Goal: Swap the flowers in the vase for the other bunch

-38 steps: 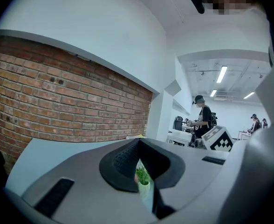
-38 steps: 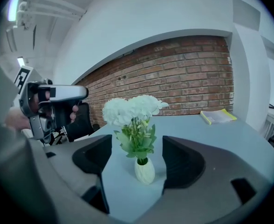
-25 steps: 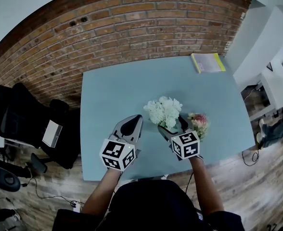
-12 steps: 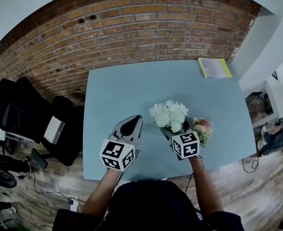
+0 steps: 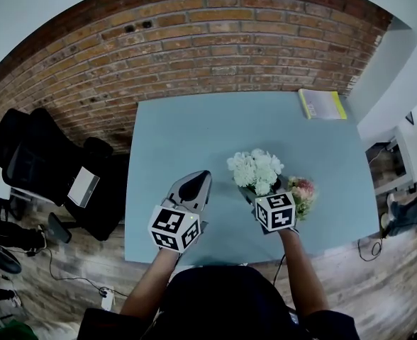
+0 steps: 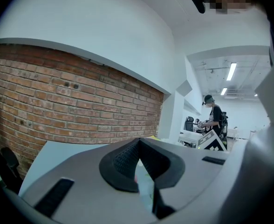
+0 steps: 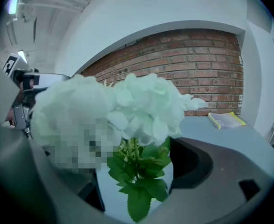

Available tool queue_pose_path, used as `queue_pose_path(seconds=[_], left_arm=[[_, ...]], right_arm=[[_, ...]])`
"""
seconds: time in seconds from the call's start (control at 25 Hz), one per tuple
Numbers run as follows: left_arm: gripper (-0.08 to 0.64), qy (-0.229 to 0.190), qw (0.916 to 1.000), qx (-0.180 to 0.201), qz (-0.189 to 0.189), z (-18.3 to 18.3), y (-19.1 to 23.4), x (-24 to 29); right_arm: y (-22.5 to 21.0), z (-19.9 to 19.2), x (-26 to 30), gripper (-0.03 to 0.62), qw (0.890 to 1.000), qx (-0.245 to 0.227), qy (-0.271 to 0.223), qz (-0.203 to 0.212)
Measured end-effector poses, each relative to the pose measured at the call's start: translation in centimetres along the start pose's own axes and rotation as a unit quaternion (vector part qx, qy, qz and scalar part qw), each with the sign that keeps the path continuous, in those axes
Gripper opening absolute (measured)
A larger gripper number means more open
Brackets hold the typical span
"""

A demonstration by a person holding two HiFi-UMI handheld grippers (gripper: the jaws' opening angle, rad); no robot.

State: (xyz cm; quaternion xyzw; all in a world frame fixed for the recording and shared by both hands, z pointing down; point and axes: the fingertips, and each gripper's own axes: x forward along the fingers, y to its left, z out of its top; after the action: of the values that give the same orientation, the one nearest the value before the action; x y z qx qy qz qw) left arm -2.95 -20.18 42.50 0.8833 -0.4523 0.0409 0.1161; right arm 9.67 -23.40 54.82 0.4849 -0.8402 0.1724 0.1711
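Left gripper (image 5: 199, 179): jaws were closed together, empty | right gripper (image 5: 264, 190): jaws stood wide around white flowers (image 5: 256, 171), pads clear of stems | pink bunch (image 5: 303, 192) lay just beside on table (image 5: 187, 133) | yellow book (image 5: 323, 104) at far corner.

Blue table (image 5: 194, 140) bears a book (image 5: 323, 105) (yellow) and pink flowers (image 5: 303, 191).

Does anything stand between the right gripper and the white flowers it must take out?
Nothing visible does. The white flowers already have their stems and leaves between the open jaws of the right gripper. The pink bunch lies on the table beside them, out of the way.
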Motion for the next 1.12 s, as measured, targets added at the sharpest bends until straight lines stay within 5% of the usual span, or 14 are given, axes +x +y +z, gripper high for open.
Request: queue_pose_path(seconds=[0.52,0.68,1.12], left_arm=[[0.005,-0.003,0.9999,-0.002,0.011,0.2,0.6,-1.1],[0.005,-0.004,1.0,0.0,0.008,0.3,0.4,-1.2],[0.005,-0.004,1.0,0.003,0.004,0.7,0.4,-1.2]], right_arm=[[0.3,0.4,0.2,0.407,1.0,-0.009,-0.004,-0.011],[-0.1,0.6,0.0,0.306,1.0,-0.013,-0.009,-0.026],[-0.2,0.8,-0.3,0.221,0.999,-0.021,-0.013,-0.038]])
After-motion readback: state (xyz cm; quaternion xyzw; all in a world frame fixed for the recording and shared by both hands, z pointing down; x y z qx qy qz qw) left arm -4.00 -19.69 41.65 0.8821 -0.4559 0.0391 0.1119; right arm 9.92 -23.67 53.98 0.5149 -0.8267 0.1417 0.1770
